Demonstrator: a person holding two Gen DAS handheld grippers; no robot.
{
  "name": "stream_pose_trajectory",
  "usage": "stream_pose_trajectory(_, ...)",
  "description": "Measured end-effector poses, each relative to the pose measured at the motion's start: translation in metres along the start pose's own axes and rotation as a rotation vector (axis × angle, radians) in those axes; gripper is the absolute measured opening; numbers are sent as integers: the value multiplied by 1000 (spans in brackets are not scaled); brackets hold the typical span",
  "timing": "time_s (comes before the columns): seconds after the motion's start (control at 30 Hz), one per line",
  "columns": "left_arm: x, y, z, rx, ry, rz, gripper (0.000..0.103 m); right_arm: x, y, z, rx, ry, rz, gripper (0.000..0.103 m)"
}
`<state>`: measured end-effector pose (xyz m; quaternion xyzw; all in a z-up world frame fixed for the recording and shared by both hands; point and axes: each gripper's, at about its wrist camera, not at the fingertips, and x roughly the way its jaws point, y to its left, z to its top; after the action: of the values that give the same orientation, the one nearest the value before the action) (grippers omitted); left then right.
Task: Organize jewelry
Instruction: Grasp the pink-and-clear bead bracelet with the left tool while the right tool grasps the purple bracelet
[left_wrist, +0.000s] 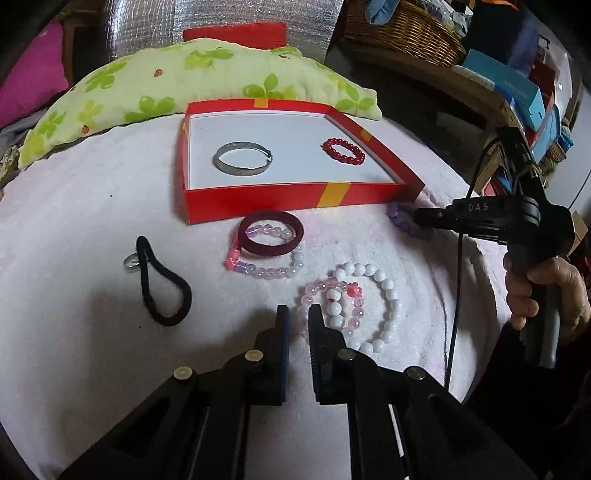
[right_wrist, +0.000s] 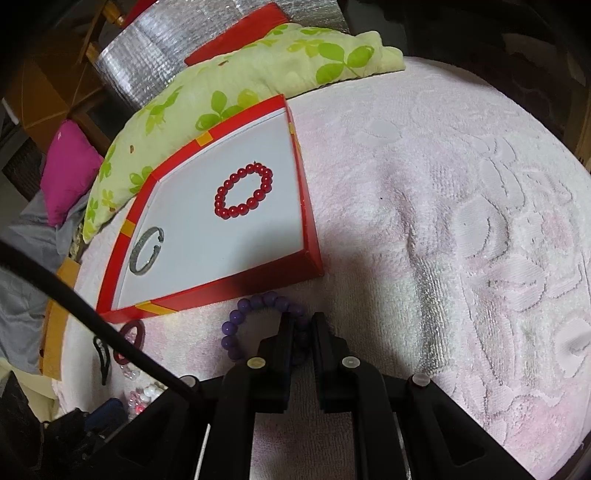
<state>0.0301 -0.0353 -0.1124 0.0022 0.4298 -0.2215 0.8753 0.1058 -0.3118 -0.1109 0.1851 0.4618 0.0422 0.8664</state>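
On the pink towel (left_wrist: 92, 350), a red box (left_wrist: 258, 201) sits near the far edge, just in front of a green leaf-print pillow (left_wrist: 147, 81). Inside box: silver bangle (left_wrist: 242, 158) on left, red bead bracelet (left_wrist: 342, 146) on right, well apart.

Right gripper (right_wrist: 303, 325) is down at a purple bead bracelet (right_wrist: 255, 306) lying on the towel just beside the box's near right corner. Fingers narrow, straddling the bracelet's right side; beads sit between them, but can't tell if they actually pinch. In the left wrist view the same right gripper (left_wrist: 417, 216) comes in from the right with its tip at the purple bracelet (left_wrist: 400, 218), a hand (left_wrist: 546, 291) on the handle.

Left gripper (left_wrist: 298, 314) hovers low over the towel, fingers narrow with a small gap, holding nothing. Right finger tip is just beside a white bead bracelet (left_wrist: 384, 295) tangled with a pale pink bead bracelet (left_wrist: 332, 295).

Also on the towel in front of the box: dark red bangle (left_wrist: 271, 233) lying over a clear-and-pink bead bracelet (left_wrist: 266, 262); black hair tie (left_wrist: 162, 284) to the left, touching a small silver ring (left_wrist: 131, 262). Wicker basket (left_wrist: 402, 29) and blue boxes (left_wrist: 517, 88) in the background right.
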Motion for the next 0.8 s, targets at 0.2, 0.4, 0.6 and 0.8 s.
stream_pose_trajectory(0.2,-1,3,-4,-16,2,-18,12,-4,10,-2,-56,1,15,11)
stream_pose_trajectory(0.4,1,0,-5,6,-11,7,52,-3,12,-3,-54,17,13,11)
stream_pose_trajectory(0.6,9,-9,-7,73,-14,4,37,-2,13,-4,-55,22,6,11)
stream_pose_trajectory(0.8,12,-11,-8,91,-19,7,10,-2,15,-3,-67,13,4,11)
